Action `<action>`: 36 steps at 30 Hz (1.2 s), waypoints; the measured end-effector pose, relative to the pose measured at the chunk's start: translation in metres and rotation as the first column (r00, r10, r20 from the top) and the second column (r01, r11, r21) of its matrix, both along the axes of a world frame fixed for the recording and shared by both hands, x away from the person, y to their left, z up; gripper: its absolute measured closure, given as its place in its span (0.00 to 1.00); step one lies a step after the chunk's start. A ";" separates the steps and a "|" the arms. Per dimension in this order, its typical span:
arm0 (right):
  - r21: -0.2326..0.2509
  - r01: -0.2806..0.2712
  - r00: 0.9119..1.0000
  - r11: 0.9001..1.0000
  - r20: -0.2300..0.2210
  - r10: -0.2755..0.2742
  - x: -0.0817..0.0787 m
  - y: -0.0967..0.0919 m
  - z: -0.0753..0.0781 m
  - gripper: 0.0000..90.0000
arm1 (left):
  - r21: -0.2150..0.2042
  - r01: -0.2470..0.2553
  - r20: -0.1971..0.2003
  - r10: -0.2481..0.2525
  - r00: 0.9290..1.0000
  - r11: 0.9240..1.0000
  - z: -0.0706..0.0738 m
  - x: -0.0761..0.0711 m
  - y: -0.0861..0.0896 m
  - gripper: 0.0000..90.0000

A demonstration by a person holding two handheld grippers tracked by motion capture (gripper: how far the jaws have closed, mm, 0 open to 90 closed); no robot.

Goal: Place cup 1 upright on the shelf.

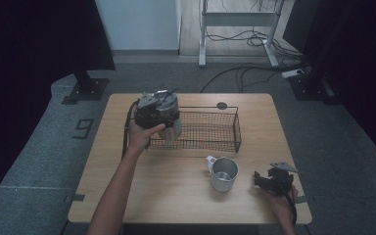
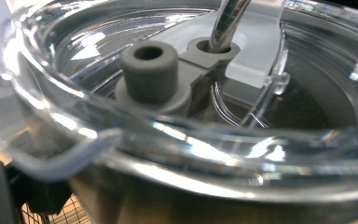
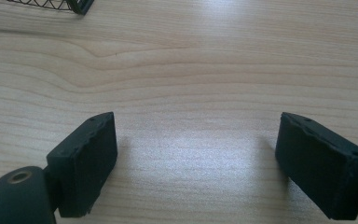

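L gripper (image 1: 157, 111) sits over the left end of the wire basket (image 1: 210, 131), at the far-left part of the table (image 1: 176, 196), w/ the person's left hand (image 1: 144, 133) wrapped round it. It holds a steel tumbler (image 1: 174, 128) w/ a clear plastic lid (image 2: 177, 140): in the high view the metal body hangs just below the gripper, over the basket's left end, tilted a bit. Left gripper view is v. close on the lid: clear rim across the frame, a grey rubber plug piece (image 2: 151, 74) w/ a round stopper standing up, and beside it a hole w/ a metal straw (image 2: 226, 23) passing through. Steel wall of the tumbler shows under the lid rim; basket mesh visible at the bottom left. Jaws themselves are hidden behind the tumbler, so exact pad contact can't be read, but the tumbler is off the table and carried by this gripper, i.e. pinched. R gripper (image 1: 269, 180) rests low at the near-right corner of the table, in the right hand (image 1: 281, 200), well apart from the basket. Its jaws stand spread, pads (image 3: 86, 158) w/ bare wood between them, nothing held. A metal mug (image 1: 223, 173) w/ a white handle stands upright on the table betw. basket and R gripper, near the latter, not touched.
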State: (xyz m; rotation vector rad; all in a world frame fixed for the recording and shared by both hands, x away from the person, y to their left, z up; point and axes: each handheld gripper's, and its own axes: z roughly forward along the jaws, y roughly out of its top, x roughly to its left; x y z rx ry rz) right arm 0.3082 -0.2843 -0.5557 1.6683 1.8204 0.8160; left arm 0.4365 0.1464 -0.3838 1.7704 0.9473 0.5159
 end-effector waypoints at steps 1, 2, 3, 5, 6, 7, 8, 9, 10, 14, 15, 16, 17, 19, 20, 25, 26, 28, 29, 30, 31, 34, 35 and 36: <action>0.000 0.000 1.000 1.000 0.000 0.000 0.000 0.000 0.000 0.14 | -0.002 -0.003 -0.003 0.003 1.000 1.000 -0.001 0.002 0.001 0.04; 0.000 0.000 1.000 1.000 0.001 0.000 0.000 0.000 0.000 0.14 | 0.000 -0.005 -0.004 0.005 1.000 1.000 -0.001 0.003 0.001 0.04; 0.000 0.000 1.000 1.000 0.000 0.000 0.000 0.000 0.000 0.14 | 0.002 -0.008 -0.009 0.008 1.000 1.000 -0.001 0.005 0.002 0.04; 0.000 0.000 1.000 1.000 0.001 0.000 0.000 0.000 0.000 0.14 | 0.009 -0.013 -0.009 0.013 1.000 1.000 -0.002 0.007 0.001 0.04; 0.000 0.000 1.000 1.000 0.001 0.000 0.000 0.000 0.000 0.14 | 0.009 -0.013 -0.009 0.013 1.000 1.000 -0.002 0.007 0.001 0.04; 0.000 0.000 1.000 1.000 0.000 0.000 0.000 0.000 0.000 0.14 | 0.013 -0.014 -0.006 0.014 1.000 1.000 -0.002 0.009 0.001 0.04; 0.000 0.000 1.000 1.000 0.000 0.000 -0.001 0.000 0.000 0.14 | 0.012 -0.014 -0.006 0.014 1.000 1.000 -0.002 0.010 0.000 0.04; 0.000 0.000 1.000 1.000 0.000 0.000 -0.001 0.000 0.000 0.14 | 0.009 -0.014 -0.008 0.014 1.000 1.000 -0.002 0.012 0.000 0.04; 0.000 0.000 1.000 1.000 0.000 0.000 -0.001 0.000 0.000 0.14 | 0.008 -0.012 -0.010 0.013 1.000 1.000 -0.002 0.013 -0.001 0.04; 0.000 0.000 1.000 1.000 0.000 0.000 -0.001 0.000 0.000 0.14 | 0.015 -0.012 -0.010 0.012 1.000 1.000 -0.002 0.019 -0.004 0.04; 0.000 0.000 1.000 1.000 0.000 0.000 -0.001 0.000 0.000 0.14 | 0.012 -0.012 -0.011 0.012 1.000 1.000 -0.003 0.020 -0.004 0.04; 0.000 0.000 1.000 1.000 0.000 0.000 -0.001 0.000 0.000 0.14 | 0.013 -0.011 -0.012 0.012 1.000 1.000 -0.003 0.021 -0.005 0.04; 0.000 0.000 1.000 1.000 0.000 0.000 -0.001 0.000 0.000 0.14 | 0.016 -0.011 -0.013 0.011 1.000 1.000 -0.004 0.022 -0.005 0.04; 0.000 0.000 1.000 1.000 0.000 0.000 -0.001 0.000 0.000 0.14 | 0.017 -0.015 -0.019 0.016 1.000 1.000 -0.006 0.025 -0.005 0.04; 0.000 0.000 1.000 1.000 0.000 0.000 -0.001 0.000 0.000 0.14 | 0.014 -0.015 -0.021 0.015 1.000 1.000 -0.006 0.026 -0.005 0.04; 0.000 0.000 1.000 1.000 0.000 0.000 -0.001 0.000 0.000 0.14 | 0.026 -0.022 -0.035 0.022 0.999 0.999 -0.009 0.033 -0.006 0.04; 0.000 0.000 1.000 1.000 0.000 0.000 -0.001 0.000 0.000 0.14 | 0.026 -0.022 -0.035 0.022 0.999 0.999 -0.009 0.033 -0.006 0.04; 0.000 0.000 1.000 1.000 0.000 0.000 -0.001 0.000 0.000 0.14 | 0.025 -0.025 -0.043 0.027 0.999 0.999 -0.012 0.036 -0.007 0.04; 0.000 0.000 1.000 1.000 0.000 0.000 -0.001 0.000 0.000 0.14 | 0.030 -0.029 -0.046 0.030 0.998 0.999 -0.013 0.038 -0.008 0.04; 0.000 0.000 1.000 1.000 0.000 0.000 -0.001 0.000 0.000 0.14 | 0.030 -0.029 -0.046 0.030 0.998 0.999 -0.013 0.038 -0.008 0.04; 0.000 0.000 1.000 1.000 0.000 0.000 -0.001 0.000 0.000 0.14 | 0.033 -0.034 -0.049 0.035 0.998 0.999 -0.015 0.040 -0.008 0.04; 0.000 0.000 1.000 1.000 0.000 0.000 -0.001 0.000 0.000 0.14 | 0.029 -0.039 -0.058 0.040 0.998 0.999 -0.018 0.042 -0.008 0.04; 0.000 0.000 1.000 1.000 0.000 0.000 -0.001 0.000 0.000 0.14 | 0.030 -0.041 -0.059 0.043 0.997 0.999 -0.019 0.043 -0.008 0.04; 0.000 0.000 1.000 1.000 0.000 0.000 -0.001 0.000 0.000 0.14 | 0.032 -0.042 -0.060 0.044 0.997 0.999 -0.019 0.043 -0.008 0.04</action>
